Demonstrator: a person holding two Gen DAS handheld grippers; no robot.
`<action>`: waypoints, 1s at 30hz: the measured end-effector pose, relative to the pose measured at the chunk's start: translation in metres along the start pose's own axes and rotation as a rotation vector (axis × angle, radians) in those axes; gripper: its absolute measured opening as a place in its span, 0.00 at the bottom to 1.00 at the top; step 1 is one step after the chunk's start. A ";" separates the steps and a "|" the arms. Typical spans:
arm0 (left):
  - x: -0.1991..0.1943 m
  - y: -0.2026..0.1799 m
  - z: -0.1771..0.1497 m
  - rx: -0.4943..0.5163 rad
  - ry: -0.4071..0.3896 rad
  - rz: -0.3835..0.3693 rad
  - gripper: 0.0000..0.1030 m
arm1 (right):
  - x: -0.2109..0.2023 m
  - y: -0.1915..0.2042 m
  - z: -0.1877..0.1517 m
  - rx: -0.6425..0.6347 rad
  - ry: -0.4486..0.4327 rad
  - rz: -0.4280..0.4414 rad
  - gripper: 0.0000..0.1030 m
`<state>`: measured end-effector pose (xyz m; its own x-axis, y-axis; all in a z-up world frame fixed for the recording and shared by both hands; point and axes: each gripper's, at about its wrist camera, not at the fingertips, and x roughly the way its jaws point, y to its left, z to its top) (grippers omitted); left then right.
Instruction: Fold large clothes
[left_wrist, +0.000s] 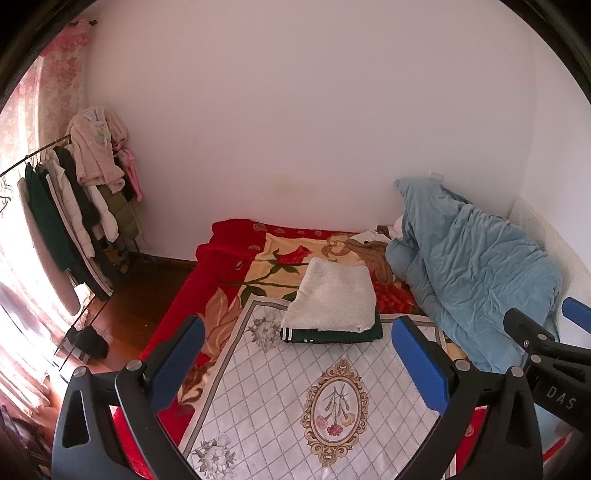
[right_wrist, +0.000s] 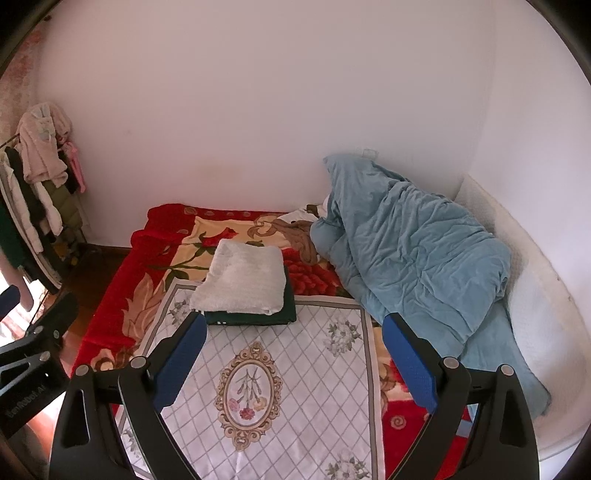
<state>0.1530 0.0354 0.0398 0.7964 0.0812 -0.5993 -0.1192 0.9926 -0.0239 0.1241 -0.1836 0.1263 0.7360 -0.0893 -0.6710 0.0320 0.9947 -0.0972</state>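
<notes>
A folded white fleecy garment (left_wrist: 332, 299) (right_wrist: 240, 282) lies on top of a folded dark green garment (left_wrist: 332, 335) (right_wrist: 255, 318) on the bed, at the far edge of a white diamond-pattern cloth (left_wrist: 295, 398) (right_wrist: 295, 369). My left gripper (left_wrist: 295, 362) is open and empty, held above the white cloth, short of the stack. My right gripper (right_wrist: 291, 362) is open and empty, also above the cloth; it shows at the right edge of the left wrist view (left_wrist: 546, 332). The left gripper shows at the left edge of the right wrist view (right_wrist: 44, 325).
A red floral blanket (left_wrist: 229, 258) (right_wrist: 147, 240) covers the bed. A crumpled blue duvet (left_wrist: 472, 280) (right_wrist: 406, 251) is heaped at the right against the wall, with brown cloth (left_wrist: 376, 258) beside it. A clothes rack (left_wrist: 74, 206) (right_wrist: 33, 192) stands at the left on the wooden floor.
</notes>
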 end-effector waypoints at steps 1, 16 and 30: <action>0.000 0.000 0.001 0.000 0.003 -0.002 1.00 | 0.001 0.000 0.001 -0.001 0.000 0.004 0.94; -0.005 0.000 -0.003 0.004 -0.002 -0.001 1.00 | 0.004 0.004 0.005 -0.005 -0.004 0.015 0.94; -0.007 -0.001 -0.003 0.000 -0.005 0.009 1.00 | 0.000 0.004 0.002 0.004 -0.005 0.019 0.94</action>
<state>0.1457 0.0340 0.0422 0.7983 0.0902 -0.5954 -0.1262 0.9918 -0.0189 0.1254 -0.1797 0.1270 0.7397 -0.0703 -0.6693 0.0209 0.9965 -0.0815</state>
